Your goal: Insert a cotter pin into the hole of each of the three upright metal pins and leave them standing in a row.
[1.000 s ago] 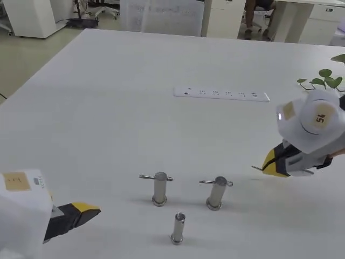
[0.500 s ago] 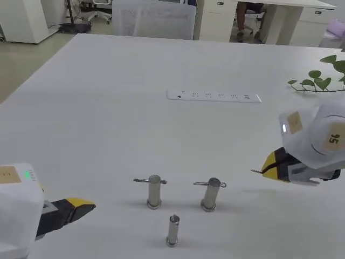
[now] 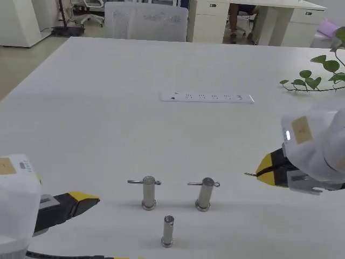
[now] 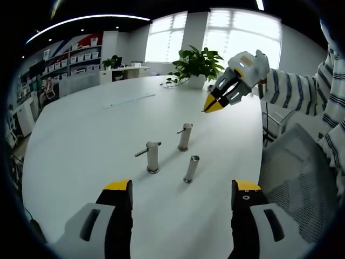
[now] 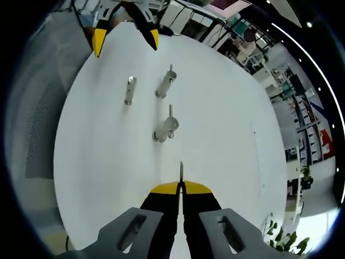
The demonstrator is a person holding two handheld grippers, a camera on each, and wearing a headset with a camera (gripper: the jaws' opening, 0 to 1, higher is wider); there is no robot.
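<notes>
White table (image 3: pixel 97 91), power strip (image 3: pixel 207 97), potted plant (image 4: pixel 197 63), windows (image 4: pixel 243 38)

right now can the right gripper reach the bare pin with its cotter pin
Probably yes: the right gripper, shut on the cotter pin, has open table toward the bare pin, though the nearer fitted pin stands close to that line.

Nothing legible here, no word, number or brand comes through. On the white casing of the right gripper (image 3: pixel 260 172) sits a small tan square sticker (image 3: pixel 302 129), its print too blurred to make out. The left gripper (image 3: pixel 92 200) carries a second tan sticker (image 3: pixel 6 166) on its white casing, unreadable as well. Tiny dark marks dot the long white power strip (image 3: pixel 207 97), too small to tell. In the left gripper view, the red-and-blue wall graphic (image 4: pixel 90 44) stays a smear.
</notes>
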